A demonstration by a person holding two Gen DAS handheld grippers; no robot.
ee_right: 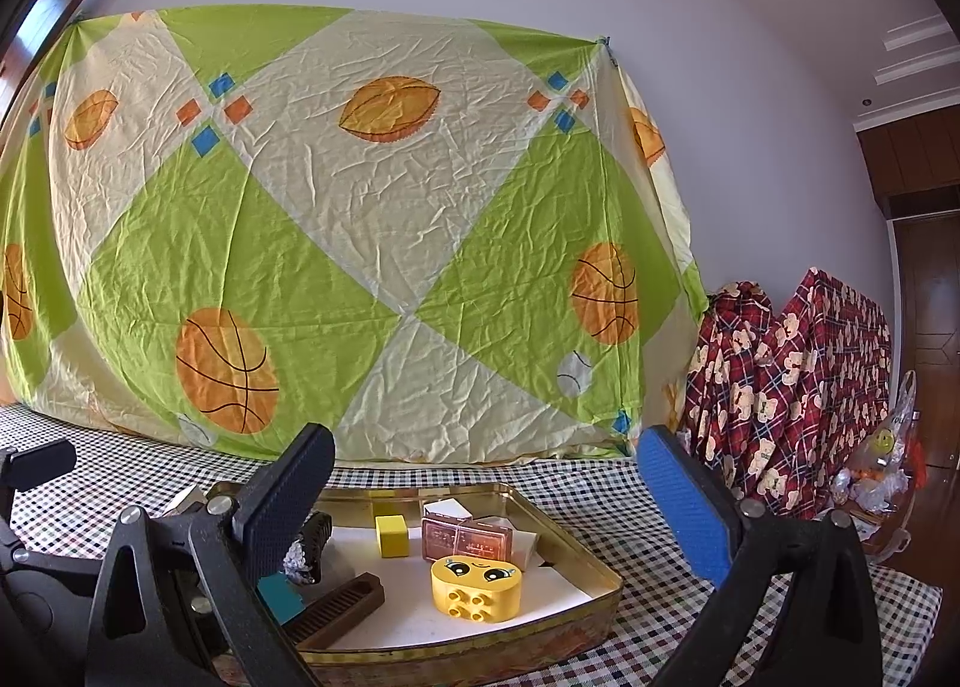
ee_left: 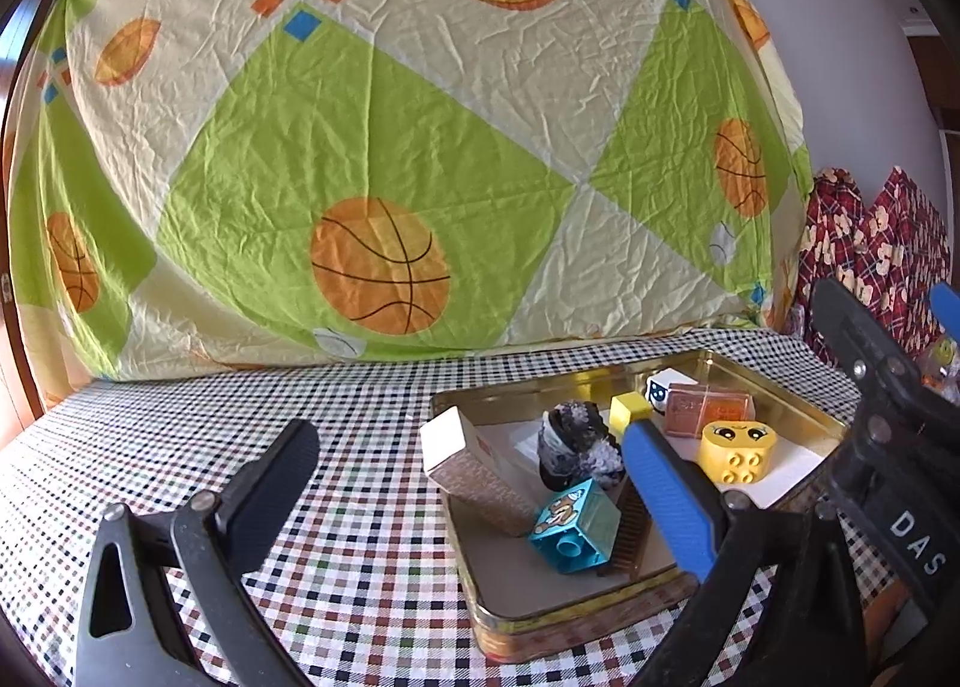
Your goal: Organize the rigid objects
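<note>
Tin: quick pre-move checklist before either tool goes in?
1. Left tool open, nothing held: ok.
2. Right tool open, nothing held: ok.
3. Tin flat on the checked cloth: ok.
4. Items settled: not ok. The tan box leans on the tin's near-left wall, and the teal block sits tilted on the brown comb.
5. Yellow face block free to grasp, studs facing the camera: ok.
6. Anything left outside the tin to collect: cannot tell.
</note>
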